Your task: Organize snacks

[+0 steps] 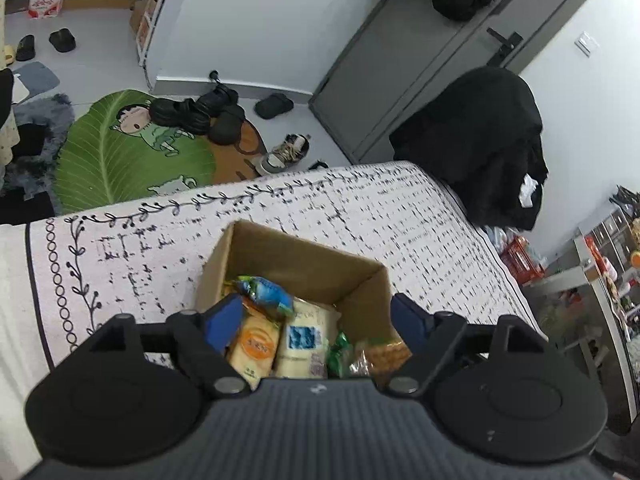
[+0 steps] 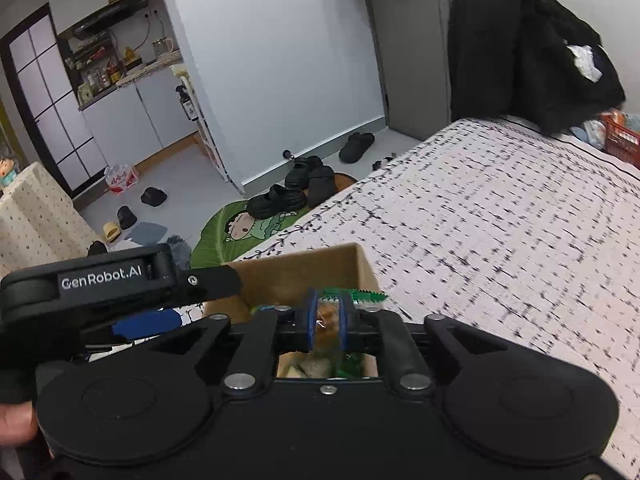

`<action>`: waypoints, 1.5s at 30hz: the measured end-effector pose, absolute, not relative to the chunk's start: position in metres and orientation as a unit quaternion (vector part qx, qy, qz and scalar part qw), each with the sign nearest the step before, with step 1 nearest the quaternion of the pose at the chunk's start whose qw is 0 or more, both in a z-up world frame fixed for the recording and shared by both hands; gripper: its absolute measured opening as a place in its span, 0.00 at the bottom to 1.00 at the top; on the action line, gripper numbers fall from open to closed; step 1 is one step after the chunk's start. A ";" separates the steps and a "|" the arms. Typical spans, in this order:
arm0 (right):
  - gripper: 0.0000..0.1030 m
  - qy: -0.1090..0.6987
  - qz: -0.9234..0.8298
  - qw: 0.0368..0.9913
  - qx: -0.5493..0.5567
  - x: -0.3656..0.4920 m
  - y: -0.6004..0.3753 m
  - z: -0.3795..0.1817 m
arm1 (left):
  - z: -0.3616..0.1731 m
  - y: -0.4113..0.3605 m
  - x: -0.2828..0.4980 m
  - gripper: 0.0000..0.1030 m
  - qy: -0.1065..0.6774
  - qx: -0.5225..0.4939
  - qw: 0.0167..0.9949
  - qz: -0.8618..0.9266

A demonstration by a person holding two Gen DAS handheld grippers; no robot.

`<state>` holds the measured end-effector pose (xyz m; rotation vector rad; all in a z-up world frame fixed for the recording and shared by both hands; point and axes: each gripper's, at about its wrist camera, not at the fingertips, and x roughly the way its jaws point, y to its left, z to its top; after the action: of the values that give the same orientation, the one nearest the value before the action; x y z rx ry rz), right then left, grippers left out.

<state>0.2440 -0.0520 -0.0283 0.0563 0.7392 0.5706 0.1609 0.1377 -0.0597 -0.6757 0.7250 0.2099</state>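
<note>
A cardboard box (image 1: 294, 258) sat open on the bed (image 1: 360, 208), on the patterned white cover, and everything else is placed from that box. Above its near side hung the left gripper (image 1: 318, 320), its two blue fingers (image 1: 222, 322) spread wide, one over each side of the box mouth, with nothing between them. Inside the box several snack packets lay packed together: an orange packet (image 1: 256, 346) and a pale packet with a blue label (image 1: 302, 342) stood side by side with their long axes running from the near wall toward the far wall, a blue and green packet (image 1: 266, 292) lay tilted across their far ends, and a small green packet (image 1: 340, 354) sat to the right of them. Over the same box, the right gripper (image 2: 327, 322) was clamped on a clear snack bag (image 2: 328, 320) with brownish pieces inside, pinched between the blue pads; the bag's green serrated end (image 2: 354, 294) stuck out beyond the fingertips, pointing away and to the right toward the box's far wall. How long the bag was below the fingers could not be told. Beyond the box, past the bed's edge, black shoes (image 2: 294, 190) stood on a green leaf-shaped rug (image 1: 120, 152).
</note>
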 end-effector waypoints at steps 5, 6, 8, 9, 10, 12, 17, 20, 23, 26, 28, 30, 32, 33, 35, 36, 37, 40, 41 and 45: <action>0.13 0.358 0.301 0.883 0.044 0.251 -0.053 -0.023 | -0.053 0.133 0.156 0.81 0.351 -0.317 0.875 0.104; 0.13 0.361 0.310 0.878 0.051 0.251 -0.052 -0.020 | -0.051 0.132 0.155 0.82 0.351 -0.313 0.877 0.101; 0.13 0.356 0.309 0.880 0.052 0.247 -0.053 -0.015 | -0.047 0.130 0.152 0.84 0.354 -0.307 0.878 0.100; 0.13 0.354 0.309 0.881 0.051 0.244 -0.054 -0.013 | -0.045 0.130 0.150 0.86 0.354 -0.304 0.878 0.102; 0.15 0.355 0.310 0.881 0.053 0.241 -0.054 -0.011 | -0.043 0.129 0.148 0.87 0.354 -0.302 0.879 0.104; 0.23 0.358 0.304 0.881 0.053 0.236 -0.059 -0.009 | -0.038 0.127 0.145 0.89 0.357 -0.295 0.880 0.105; 0.56 0.346 0.283 0.893 0.052 0.225 -0.080 -0.002 | -0.030 0.119 0.137 0.91 0.365 -0.279 0.883 0.092; 0.62 0.347 0.273 0.895 0.055 0.220 -0.095 0.003 | -0.028 0.110 0.133 0.92 0.377 -0.261 0.885 0.084; 0.74 0.348 0.257 0.900 0.052 0.213 -0.110 0.008 | -0.024 0.099 0.127 0.95 0.382 -0.250 0.887 0.071; 0.81 0.342 0.246 0.905 0.057 0.203 -0.127 0.015 | -0.018 0.087 0.122 1.00 0.388 -0.235 0.889 0.056; 0.86 0.340 0.239 0.908 0.058 0.196 -0.137 0.019 | -0.012 0.076 0.118 1.00 0.395 -0.217 0.892 0.037; 0.89 0.335 0.232 0.911 0.056 0.188 -0.146 0.024 | -0.005 0.066 0.113 1.00 0.399 -0.197 0.895 0.029; 0.96 0.329 0.225 0.916 0.056 0.180 -0.154 0.028 | 0.002 0.056 0.107 1.00 0.398 -0.181 0.899 0.021; 0.97 0.325 0.221 0.918 0.055 0.176 -0.157 0.031 | 0.006 0.052 0.103 1.00 0.396 -0.174 0.902 0.016; 1.00 0.318 0.216 0.921 0.055 0.167 -0.164 0.037 | 0.013 0.043 0.095 1.00 0.392 -0.159 0.906 0.011; 1.00 0.317 0.214 0.922 0.056 0.164 -0.168 0.039 | 0.016 0.039 0.090 1.00 0.390 -0.152 0.908 0.008; 1.00 0.315 0.212 0.923 0.057 0.160 -0.171 0.042 | 0.020 0.035 0.086 1.00 0.387 -0.146 0.910 0.007; 1.00 0.311 0.209 0.925 0.060 0.148 -0.180 0.049 | 0.032 0.026 0.073 1.00 0.380 -0.130 0.916 0.002; 1.00 0.311 0.209 0.925 0.060 0.144 -0.182 0.051 | 0.035 0.023 0.068 1.00 0.377 -0.125 0.918 0.000; 1.00 0.314 0.207 0.925 0.055 0.127 -0.187 0.056 | 0.049 0.015 0.050 1.00 0.366 -0.109 0.924 -0.009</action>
<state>0.1273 -0.1869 0.0558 0.1131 0.6435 0.4241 0.0497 0.0150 0.0494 -0.2244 0.7507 -0.0187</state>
